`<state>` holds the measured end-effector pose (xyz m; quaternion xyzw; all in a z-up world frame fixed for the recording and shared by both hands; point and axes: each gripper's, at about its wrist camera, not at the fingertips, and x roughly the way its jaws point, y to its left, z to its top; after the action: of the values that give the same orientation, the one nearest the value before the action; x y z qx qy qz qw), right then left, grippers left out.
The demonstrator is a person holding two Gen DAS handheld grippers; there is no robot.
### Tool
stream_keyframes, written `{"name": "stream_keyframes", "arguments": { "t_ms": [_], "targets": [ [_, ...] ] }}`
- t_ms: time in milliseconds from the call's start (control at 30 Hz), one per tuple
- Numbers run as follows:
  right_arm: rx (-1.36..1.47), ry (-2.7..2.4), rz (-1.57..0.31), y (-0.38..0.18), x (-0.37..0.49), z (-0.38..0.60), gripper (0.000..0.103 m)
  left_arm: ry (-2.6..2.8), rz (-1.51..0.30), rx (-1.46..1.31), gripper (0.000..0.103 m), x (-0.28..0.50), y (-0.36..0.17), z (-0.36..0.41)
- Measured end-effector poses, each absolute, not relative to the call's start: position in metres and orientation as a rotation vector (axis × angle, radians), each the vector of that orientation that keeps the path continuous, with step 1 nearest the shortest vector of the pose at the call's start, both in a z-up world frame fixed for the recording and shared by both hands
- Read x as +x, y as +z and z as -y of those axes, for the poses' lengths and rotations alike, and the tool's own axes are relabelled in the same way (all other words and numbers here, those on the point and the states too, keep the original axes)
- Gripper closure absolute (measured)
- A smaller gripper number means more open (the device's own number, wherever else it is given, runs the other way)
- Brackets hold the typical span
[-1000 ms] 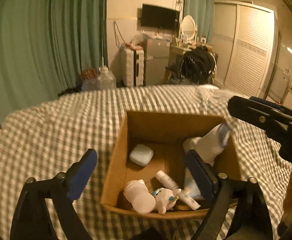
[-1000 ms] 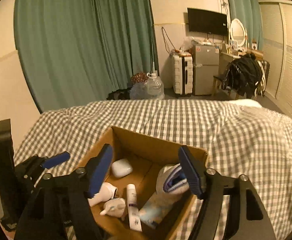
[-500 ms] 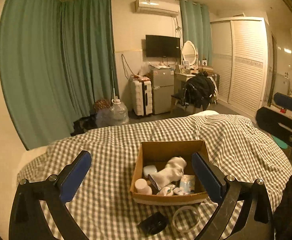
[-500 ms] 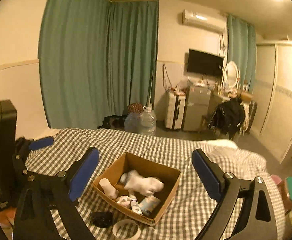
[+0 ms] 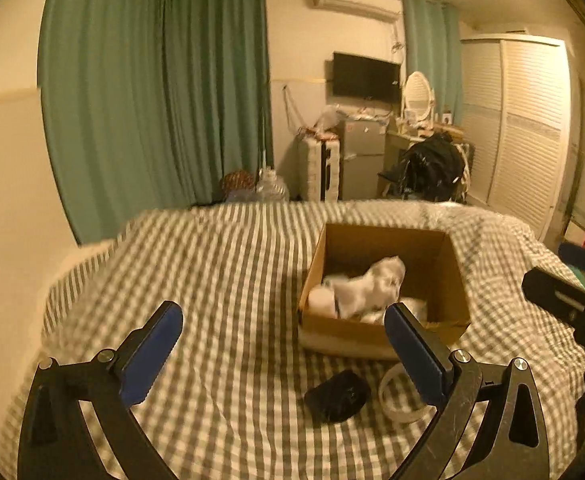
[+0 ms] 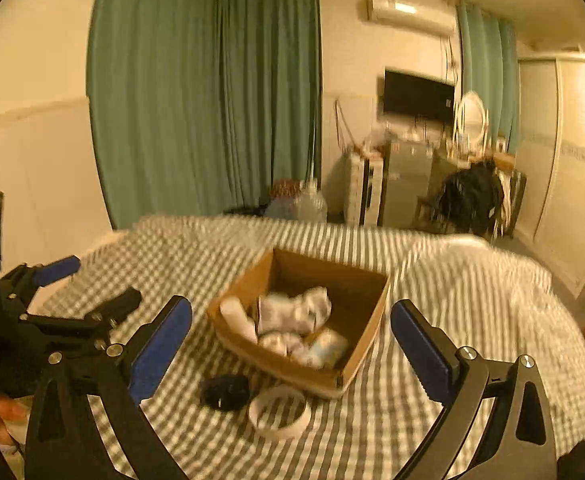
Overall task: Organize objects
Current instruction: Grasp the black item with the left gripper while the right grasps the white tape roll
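An open cardboard box (image 5: 444,276) (image 6: 368,320) sits on the checked bedspread (image 5: 220,280) (image 6: 452,292) and holds a white sock bundle (image 5: 368,284) (image 6: 296,312) and small white toiletries. In front of the box lie a black object (image 5: 337,396) (image 6: 225,392) and a white tape ring (image 5: 396,394) (image 6: 279,412). My left gripper (image 5: 280,344) is open and empty, above the bedspread near the box's front left. My right gripper (image 6: 292,344) is open and empty, in front of the box. The left gripper also shows at the left of the right wrist view (image 6: 88,292).
Green curtains (image 5: 156,92), a suitcase and small fridge (image 5: 340,164), a chair with dark clothes (image 5: 432,168) and a louvred wardrobe (image 5: 528,136) stand beyond the bed. The right gripper's frame shows at the right edge of the left wrist view (image 5: 572,300).
Both grippers pulled back and up out of the box, then came down closer again. The sock bundle now lies inside the box. The black object and tape ring came into view.
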<state>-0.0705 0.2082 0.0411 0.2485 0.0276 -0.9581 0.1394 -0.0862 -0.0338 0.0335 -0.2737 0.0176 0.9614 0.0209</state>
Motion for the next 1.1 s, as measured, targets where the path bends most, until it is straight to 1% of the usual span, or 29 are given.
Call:
{"name": "stream_keyframes", "arguments": {
  "t_ms": [100, 167, 300, 467, 600, 800, 900, 967, 1000, 1033, 1067, 1100],
  "targets": [
    [0.819, -2.737, -0.065, 0.006, -0.084, -0.207, 0.003, 2.96, -0.018, -0.948, 0.0, -0.096, -0.001, 0.035],
    [0.885, -2.724, -0.07, -0.015, -0.093, -0.206, 0.003, 2.935, -0.041, -1.035, 0.0, -0.103, -0.028, 0.032],
    [1.006, -2.682, -0.09, -0.057, -0.11, -0.204, 0.003, 2.886, -0.106, -1.126, 0.0, -0.111, -0.067, 0.023],
    [1.177, -2.599, -0.081, -0.104, -0.124, -0.202, 0.003, 2.805, -0.154, -1.223, 0.0, -0.121, -0.101, 0.012],
    [1.23, -2.589, -0.045, -0.117, -0.128, -0.207, 0.003, 2.743, -0.17, -1.292, 0.0, -0.131, -0.116, 0.003],
    [1.252, -2.585, -0.024, -0.121, -0.129, -0.208, 0.003, 2.69, -0.13, -1.432, 0.0, -0.15, -0.143, 0.001],
    [1.265, -2.585, -0.023, -0.124, -0.129, -0.208, 0.003, 2.704, -0.119, -1.403, 0.0, -0.153, -0.146, 0.002],
    [1.27, -2.583, -0.018, -0.125, -0.129, -0.208, 0.003, 2.718, -0.111, -1.391, 0.004, -0.155, -0.147, 0.003],
    [1.272, -2.582, -0.017, -0.126, -0.13, -0.208, 0.003, 2.721, -0.105, -1.388, 0.013, -0.155, -0.147, 0.004],
    [1.275, -2.583, -0.016, -0.127, -0.13, -0.208, 0.003, 2.72, -0.101, -1.388, 0.029, -0.156, -0.147, 0.005],
    [1.277, -2.582, -0.016, -0.127, -0.131, -0.208, 0.003, 2.711, -0.095, -1.391, 0.049, -0.155, -0.148, 0.005],
    [1.279, -2.581, -0.014, -0.128, -0.131, -0.208, 0.003, 2.7, -0.089, -1.395, 0.057, -0.154, -0.15, 0.006]
  ]
}}
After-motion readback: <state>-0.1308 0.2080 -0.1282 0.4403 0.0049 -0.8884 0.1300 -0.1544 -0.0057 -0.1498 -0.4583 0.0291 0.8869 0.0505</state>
